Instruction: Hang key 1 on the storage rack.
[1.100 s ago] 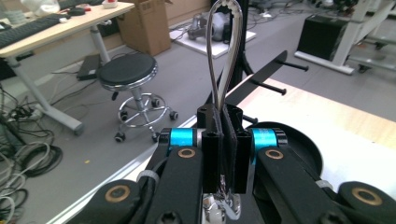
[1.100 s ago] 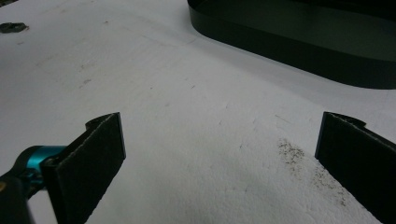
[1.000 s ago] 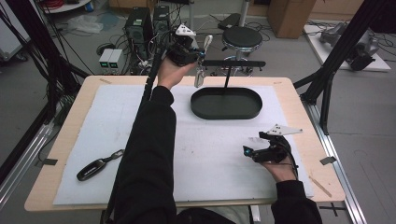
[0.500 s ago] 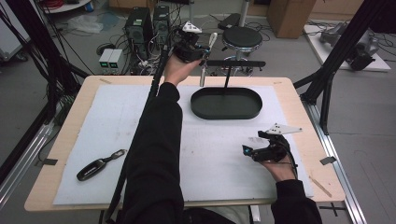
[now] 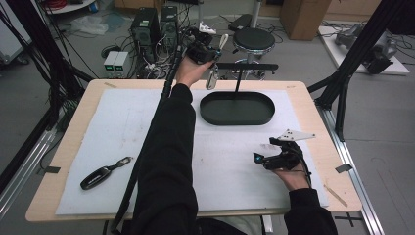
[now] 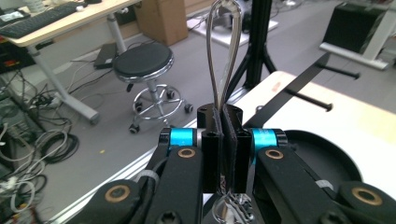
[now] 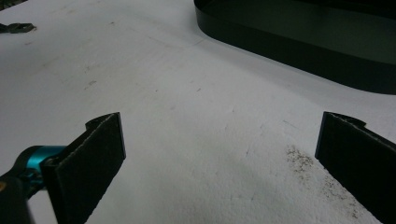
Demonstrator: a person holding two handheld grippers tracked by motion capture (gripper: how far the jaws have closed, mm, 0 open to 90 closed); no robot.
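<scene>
white mat [image 5: 122, 147] on wooden table [image 5: 68, 147] — grey floor [image 5: 381, 127], round stool [image 5: 254, 39] beyond

whisk [image 6: 225, 51] handle hidden between claw pads

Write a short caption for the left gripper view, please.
Left gripper shut on a metal utensil, held above the rack and black tray.
</scene>
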